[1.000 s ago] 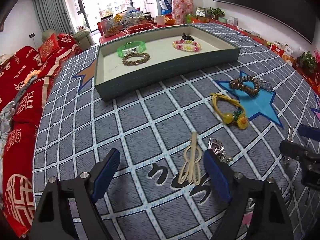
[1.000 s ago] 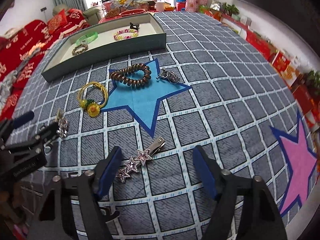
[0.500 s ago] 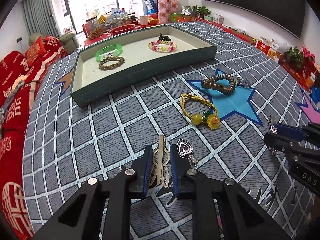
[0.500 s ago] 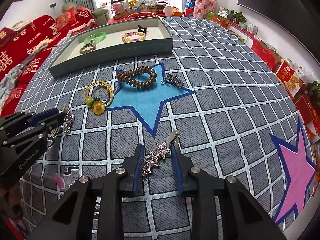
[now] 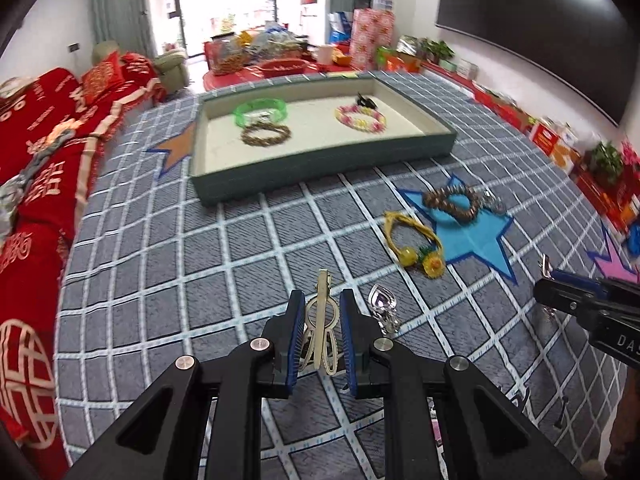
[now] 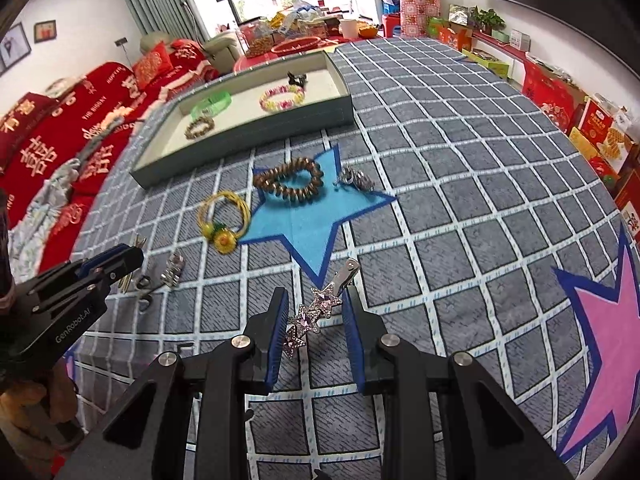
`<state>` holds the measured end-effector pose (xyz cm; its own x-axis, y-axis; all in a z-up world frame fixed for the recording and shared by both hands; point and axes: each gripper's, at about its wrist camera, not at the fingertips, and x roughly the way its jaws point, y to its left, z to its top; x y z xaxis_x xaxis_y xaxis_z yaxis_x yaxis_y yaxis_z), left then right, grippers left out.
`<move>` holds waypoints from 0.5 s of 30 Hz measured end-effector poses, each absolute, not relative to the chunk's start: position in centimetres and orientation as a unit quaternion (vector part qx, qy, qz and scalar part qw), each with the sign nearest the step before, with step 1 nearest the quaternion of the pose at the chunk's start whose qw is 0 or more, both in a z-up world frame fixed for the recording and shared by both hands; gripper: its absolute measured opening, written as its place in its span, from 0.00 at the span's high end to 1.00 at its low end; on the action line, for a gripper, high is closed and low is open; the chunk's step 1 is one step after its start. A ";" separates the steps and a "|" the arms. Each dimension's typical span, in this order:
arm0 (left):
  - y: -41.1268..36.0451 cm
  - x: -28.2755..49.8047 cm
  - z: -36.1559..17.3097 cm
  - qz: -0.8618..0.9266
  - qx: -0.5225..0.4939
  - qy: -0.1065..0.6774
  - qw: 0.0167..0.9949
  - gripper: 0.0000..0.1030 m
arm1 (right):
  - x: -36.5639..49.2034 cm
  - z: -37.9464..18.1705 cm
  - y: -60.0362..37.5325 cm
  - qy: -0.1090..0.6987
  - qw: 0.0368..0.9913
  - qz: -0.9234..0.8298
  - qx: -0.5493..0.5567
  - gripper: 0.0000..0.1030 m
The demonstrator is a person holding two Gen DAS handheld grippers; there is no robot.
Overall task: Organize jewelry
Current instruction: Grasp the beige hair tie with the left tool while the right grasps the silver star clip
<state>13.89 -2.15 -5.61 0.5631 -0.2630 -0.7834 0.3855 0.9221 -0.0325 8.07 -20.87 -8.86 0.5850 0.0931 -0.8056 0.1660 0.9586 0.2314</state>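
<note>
Grey checked cloth with white grid lines covers the desk [image 5: 168, 248], marked by a blue star [image 6: 308, 216] and a pink star [image 6: 608, 332]. At its far side sits a green tray [image 5: 320, 168] holding a green bangle [image 5: 260, 111], a brown beaded bracelet [image 5: 266, 135] and a pink-yellow bracelet [image 5: 360, 118]. On the blue star lies a brown coil hair tie [image 6: 290, 178], with a yellow flower hair tie [image 6: 222, 216] just beside it. The left claw [image 5: 320, 332] is clenched on a cream hair clip [image 5: 322, 312]; a silver heart clip [image 5: 382, 308] lies just right of it. The right claw [image 6: 316, 324] grips a pink star hair clip [image 6: 316, 312].
</note>
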 end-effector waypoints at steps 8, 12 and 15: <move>-1.1 13.8 -3.4 -0.156 0.035 0.411 0.898 0.70 | 8.8 -6.5 -21.8 0.432 0.888 0.005 0.157 0.71; -1.0 13.9 -2.6 -0.142 0.034 0.398 0.906 0.70 | 9.4 -5.6 -22.1 0.427 0.891 0.010 0.153 0.71; -0.7 14.3 -2.2 -0.136 0.028 0.393 0.909 0.70 | 10.1 -5.1 -22.3 0.424 0.894 0.015 0.146 0.71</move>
<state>14.26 -0.73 -2.16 0.6542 -0.2244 -0.7223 0.2690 0.9616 -0.0550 10.06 -22.27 -5.10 0.6404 0.1500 -0.7532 0.0975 0.9569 0.2735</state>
